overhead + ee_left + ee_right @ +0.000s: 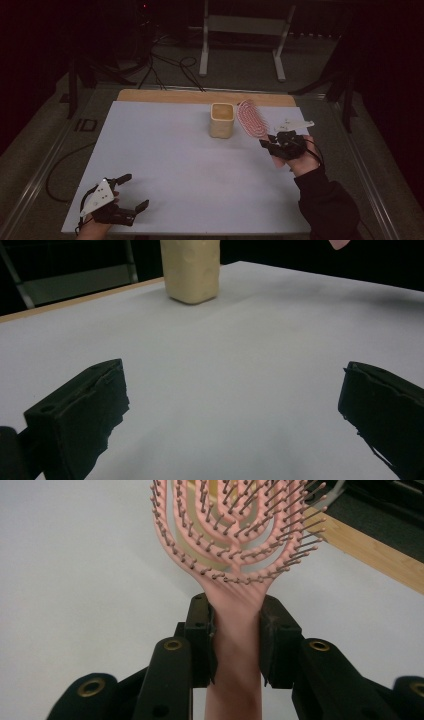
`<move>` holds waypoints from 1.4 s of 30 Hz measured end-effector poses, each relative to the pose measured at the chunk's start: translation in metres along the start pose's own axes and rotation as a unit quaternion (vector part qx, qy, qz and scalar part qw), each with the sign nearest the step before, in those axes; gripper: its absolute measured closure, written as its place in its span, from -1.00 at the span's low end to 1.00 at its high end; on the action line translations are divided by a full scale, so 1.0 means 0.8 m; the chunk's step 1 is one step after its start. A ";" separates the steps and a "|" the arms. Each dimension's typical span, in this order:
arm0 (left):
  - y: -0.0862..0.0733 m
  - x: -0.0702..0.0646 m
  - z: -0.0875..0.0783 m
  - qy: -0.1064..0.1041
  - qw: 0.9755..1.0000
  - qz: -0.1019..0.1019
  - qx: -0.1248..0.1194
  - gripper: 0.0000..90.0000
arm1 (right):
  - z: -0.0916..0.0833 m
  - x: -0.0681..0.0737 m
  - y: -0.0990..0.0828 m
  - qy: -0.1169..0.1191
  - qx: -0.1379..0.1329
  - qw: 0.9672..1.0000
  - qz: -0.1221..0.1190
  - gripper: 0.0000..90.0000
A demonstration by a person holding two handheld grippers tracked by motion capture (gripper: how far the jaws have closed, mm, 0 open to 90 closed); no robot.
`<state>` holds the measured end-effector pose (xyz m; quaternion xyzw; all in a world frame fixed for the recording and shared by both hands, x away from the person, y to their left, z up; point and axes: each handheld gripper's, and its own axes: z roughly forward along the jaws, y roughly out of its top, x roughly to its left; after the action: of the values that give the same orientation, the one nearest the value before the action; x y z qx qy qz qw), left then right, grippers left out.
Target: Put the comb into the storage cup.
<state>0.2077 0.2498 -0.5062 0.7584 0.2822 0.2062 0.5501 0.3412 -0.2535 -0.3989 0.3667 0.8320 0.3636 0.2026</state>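
A pink vented hairbrush [251,119] [235,535] is held up off the white table, bristled head pointing away, just right of a cream square cup [221,120] [191,269]. My right gripper [268,142] [235,630] is shut on the brush's handle near the neck. The cup stands upright toward the back middle of the table. My left gripper [136,191] [230,400] rests near the front left edge, open, with nothing between its jaws.
The white sheet [190,170] covers a wooden tabletop whose bare strip [165,96] runs along the back. Behind the table are cables on the floor [170,67] and a white metal frame [242,35].
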 end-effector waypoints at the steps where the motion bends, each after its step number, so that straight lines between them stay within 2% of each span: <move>1: 0.000 0.000 0.000 0.000 1.000 0.000 0.000 -1.00 | 0.000 0.000 0.000 0.000 0.000 1.000 0.000 0.56; 14: 0.000 0.000 0.000 -0.001 1.000 0.000 0.001 -1.00 | 0.011 0.009 0.030 0.000 -0.031 1.000 -0.007 0.56; 20: 0.000 0.001 0.000 -0.001 1.000 0.000 0.000 -1.00 | 0.014 0.013 0.042 -0.001 -0.044 0.999 -0.002 0.56; 29: 0.000 0.000 -0.001 -0.001 1.000 0.000 0.000 -1.00 | 0.022 0.014 0.063 0.008 -0.065 0.998 0.000 0.56; 42: 0.000 0.001 -0.001 -0.002 1.000 0.000 0.000 -1.00 | 0.028 0.014 0.089 0.007 -0.085 0.996 -0.003 0.56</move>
<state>0.2077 0.2504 -0.5060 0.7586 0.2812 0.2051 0.5509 0.3802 -0.2012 -0.3608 0.3435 0.8006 0.4346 0.2284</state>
